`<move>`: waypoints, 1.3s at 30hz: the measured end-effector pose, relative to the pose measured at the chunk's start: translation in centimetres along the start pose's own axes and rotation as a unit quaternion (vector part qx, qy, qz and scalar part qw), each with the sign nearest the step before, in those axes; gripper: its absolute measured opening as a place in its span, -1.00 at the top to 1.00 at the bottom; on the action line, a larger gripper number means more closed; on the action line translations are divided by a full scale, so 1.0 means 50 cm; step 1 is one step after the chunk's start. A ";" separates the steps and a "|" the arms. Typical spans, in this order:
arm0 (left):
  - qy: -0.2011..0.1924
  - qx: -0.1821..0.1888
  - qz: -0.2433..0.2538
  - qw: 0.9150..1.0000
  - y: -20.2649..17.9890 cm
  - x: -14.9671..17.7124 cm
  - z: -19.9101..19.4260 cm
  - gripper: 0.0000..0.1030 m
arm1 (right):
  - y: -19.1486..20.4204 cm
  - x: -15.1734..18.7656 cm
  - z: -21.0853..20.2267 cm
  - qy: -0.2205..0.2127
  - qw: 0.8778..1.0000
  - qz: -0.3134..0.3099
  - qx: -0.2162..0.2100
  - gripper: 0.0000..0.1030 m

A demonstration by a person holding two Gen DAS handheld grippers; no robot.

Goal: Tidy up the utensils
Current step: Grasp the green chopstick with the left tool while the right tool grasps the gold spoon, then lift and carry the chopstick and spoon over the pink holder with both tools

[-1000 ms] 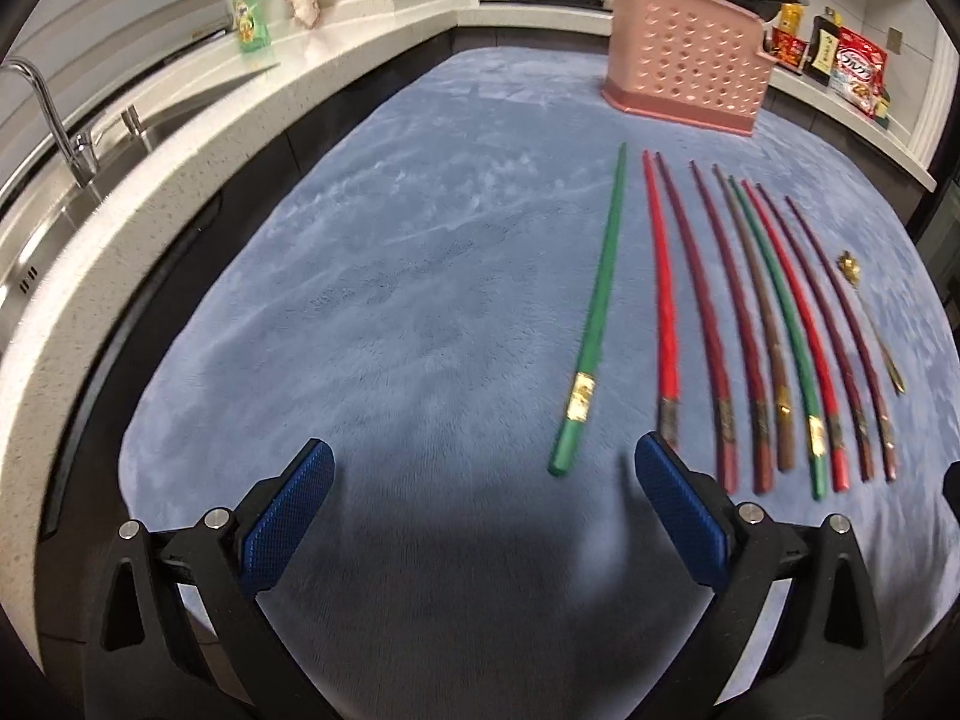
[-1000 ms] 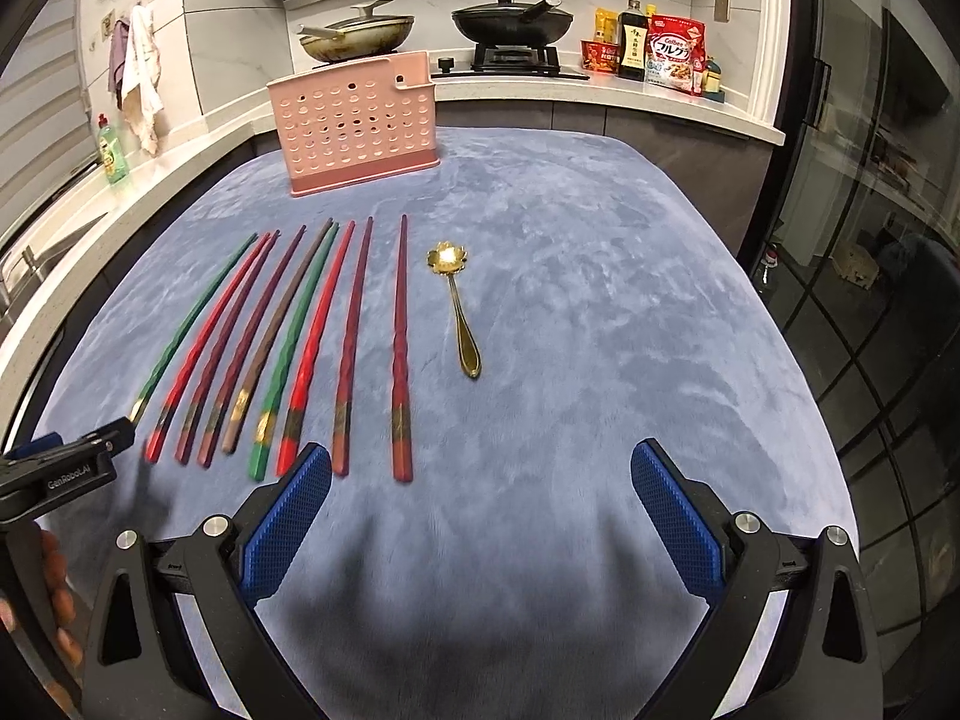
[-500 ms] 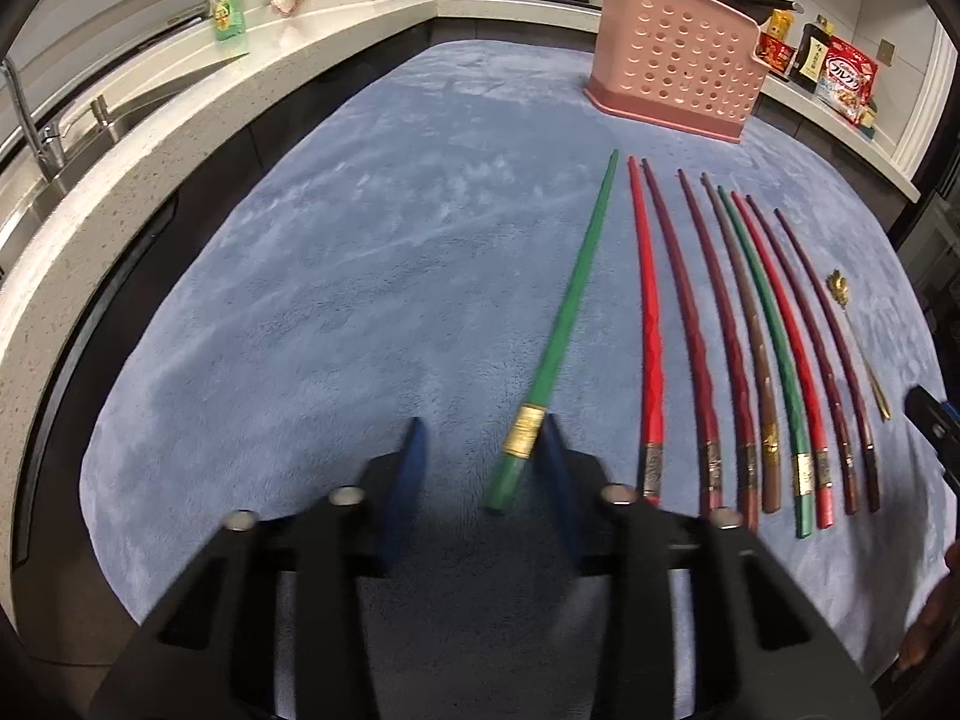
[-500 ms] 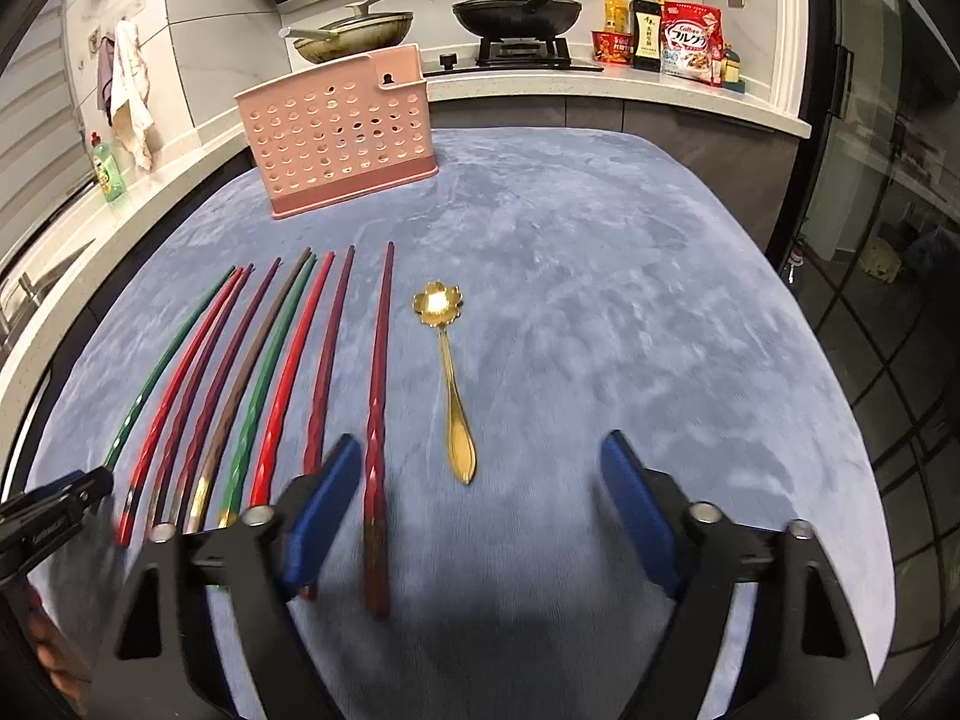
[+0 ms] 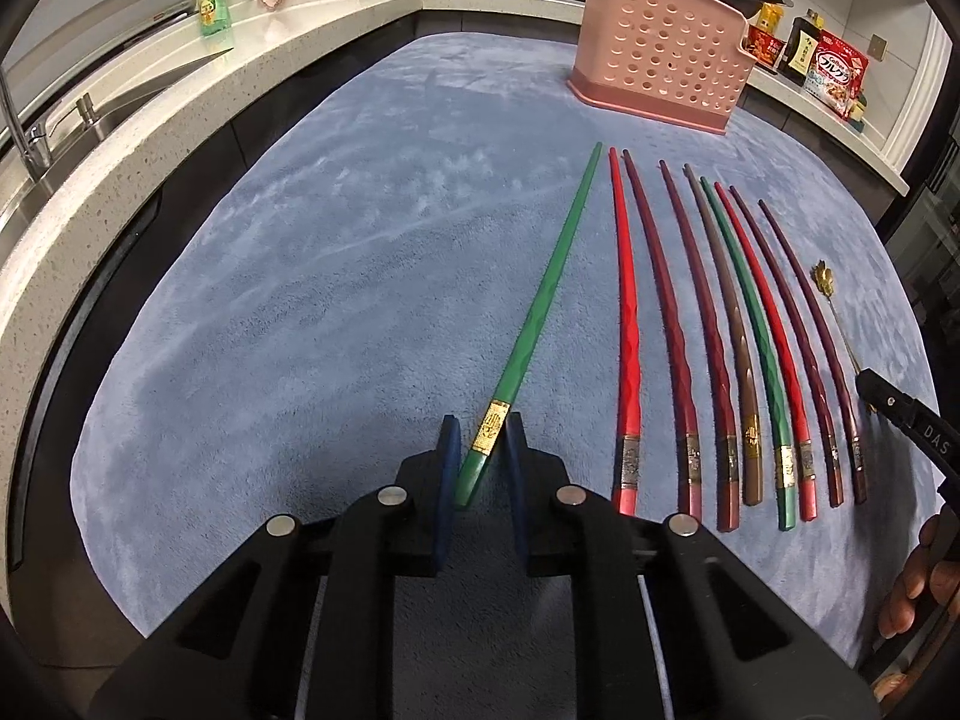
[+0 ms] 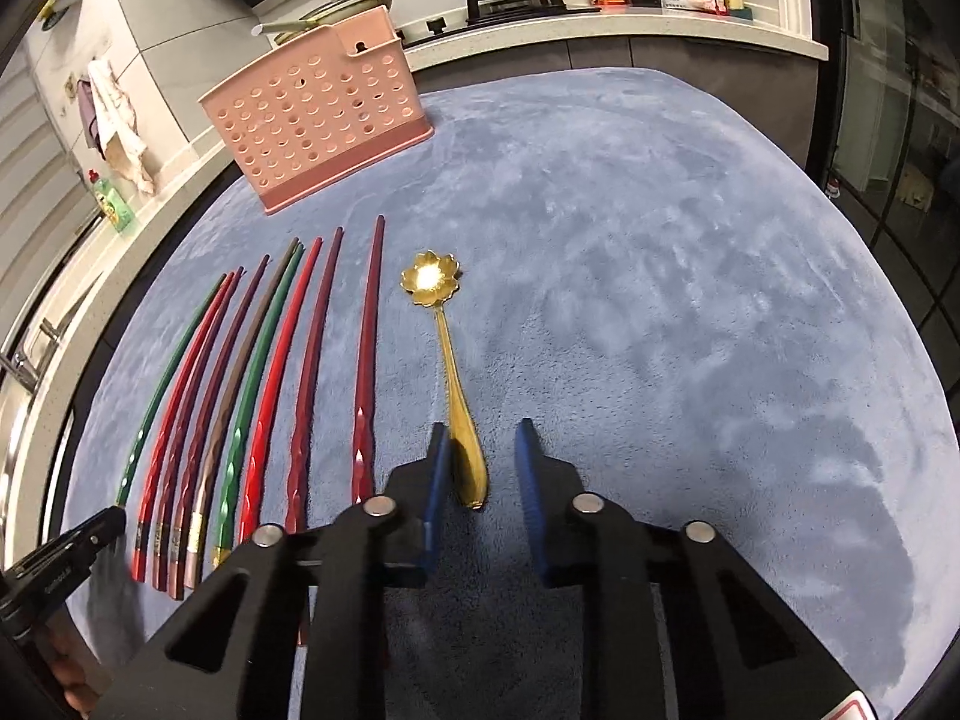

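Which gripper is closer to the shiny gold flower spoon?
Right. The right gripper has its fingers around the spoon handle; the left gripper is at the green chopstick.

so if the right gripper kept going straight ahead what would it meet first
Most likely the gold spoon: its handle end already lies between the fingers of the right gripper, close to the left pad, and the spoon runs forward along that line. Beyond its bowl there is only cloth.

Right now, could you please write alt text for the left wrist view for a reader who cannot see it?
The left gripper has its jaws nearly closed around the gold-banded end of a green chopstick lying on a blue cloth. To its right lie eight more chopsticks in a row, with a pink perforated holder beyond.
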State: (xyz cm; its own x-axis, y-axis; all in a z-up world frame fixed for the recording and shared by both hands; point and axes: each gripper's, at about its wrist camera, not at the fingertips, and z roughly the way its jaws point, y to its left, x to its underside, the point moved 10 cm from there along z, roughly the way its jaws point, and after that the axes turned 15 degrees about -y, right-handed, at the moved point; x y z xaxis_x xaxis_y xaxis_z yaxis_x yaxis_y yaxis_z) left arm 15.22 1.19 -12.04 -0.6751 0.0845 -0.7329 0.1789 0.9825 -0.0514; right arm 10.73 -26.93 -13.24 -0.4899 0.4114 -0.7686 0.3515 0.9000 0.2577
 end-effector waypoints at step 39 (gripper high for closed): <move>-0.143 0.041 0.006 0.989 -0.022 -0.328 -0.186 0.87 | 0.078 -0.286 -0.195 -0.137 0.988 -0.055 -0.042 0.96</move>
State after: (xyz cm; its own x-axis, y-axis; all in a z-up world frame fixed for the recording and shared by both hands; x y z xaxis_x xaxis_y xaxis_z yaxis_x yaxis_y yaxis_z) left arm 19.45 0.25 6.34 -0.4454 0.0343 -0.8947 0.2504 0.9642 -0.0877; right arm 11.30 -27.90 4.47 -0.2834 0.2673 -0.9210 0.2348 0.9505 0.2036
